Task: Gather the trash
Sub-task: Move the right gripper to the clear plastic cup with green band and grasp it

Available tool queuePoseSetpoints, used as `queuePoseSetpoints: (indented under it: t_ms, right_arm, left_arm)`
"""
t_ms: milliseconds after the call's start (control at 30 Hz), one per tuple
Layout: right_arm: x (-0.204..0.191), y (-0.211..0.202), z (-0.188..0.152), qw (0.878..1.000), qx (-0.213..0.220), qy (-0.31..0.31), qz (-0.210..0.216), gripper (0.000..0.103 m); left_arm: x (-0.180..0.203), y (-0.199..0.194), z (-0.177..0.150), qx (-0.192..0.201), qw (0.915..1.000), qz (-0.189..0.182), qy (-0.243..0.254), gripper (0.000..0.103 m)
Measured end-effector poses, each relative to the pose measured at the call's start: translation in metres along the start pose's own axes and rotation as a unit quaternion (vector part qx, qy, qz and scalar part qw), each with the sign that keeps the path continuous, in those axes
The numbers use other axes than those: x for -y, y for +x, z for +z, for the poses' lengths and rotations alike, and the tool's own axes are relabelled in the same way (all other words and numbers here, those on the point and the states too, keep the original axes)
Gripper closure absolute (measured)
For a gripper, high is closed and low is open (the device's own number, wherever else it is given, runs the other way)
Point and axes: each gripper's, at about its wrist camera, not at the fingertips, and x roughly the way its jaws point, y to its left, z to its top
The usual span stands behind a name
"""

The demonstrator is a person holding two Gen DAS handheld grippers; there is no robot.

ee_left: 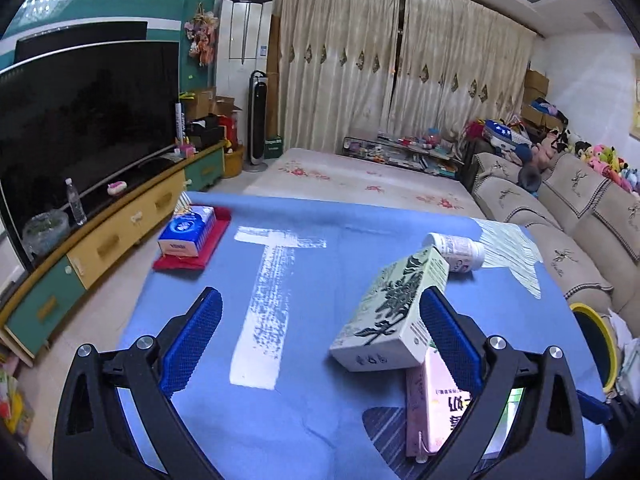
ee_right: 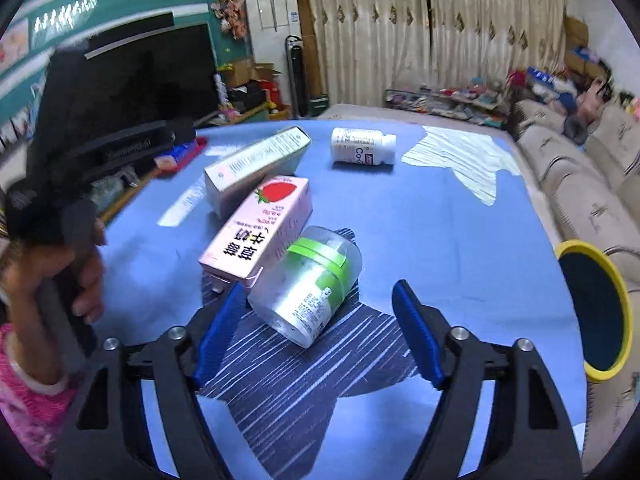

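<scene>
On the blue bench the trash lies gathered around a pink strawberry milk carton, which rests flat near the middle. Leaning across the carton's far end is a green-printed box, tilted with one end raised. Against the carton's near side lies a clear plastic jar with a green band, tipped over on a dark striped patch of the bench. Farther off, beyond the carton, a white pill bottle lies on its side. To the right of the carton, past the bench edge, stands a bin with a yellow rim.

The left hand-held gripper hangs over the bench with its jaws spread wide; the box lies just inside its right finger, but whether they touch I cannot tell. The right hand-held gripper is also spread apart, with the jar's near end between its fingers, not clamped. A hand in a pink sleeve grips the left tool's handle.
</scene>
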Motion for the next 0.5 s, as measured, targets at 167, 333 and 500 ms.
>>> queuePoseSetpoints:
  t_ms: [167,333,500]
  right_arm:
    - [-0.005,0.021,-0.004,1.0,-0.029,0.008,-0.004,0.028]
    - [-0.009,0.035,-0.008,0.999,-0.041,0.003,-0.019,0.028]
    - [0.008,0.03,-0.011,0.999,-0.036,0.019,-0.023,0.028]
  left_arm:
    - [0.018,-0.008,-0.003,0.007,0.9999,-0.002,0.009,0.006]
    - [0.024,-0.009,-0.005,0.008,0.9998,-0.005,0.02,0.006]
    - [0.026,-0.011,-0.006,0.006,0.9998,-0.006,0.02,0.006]
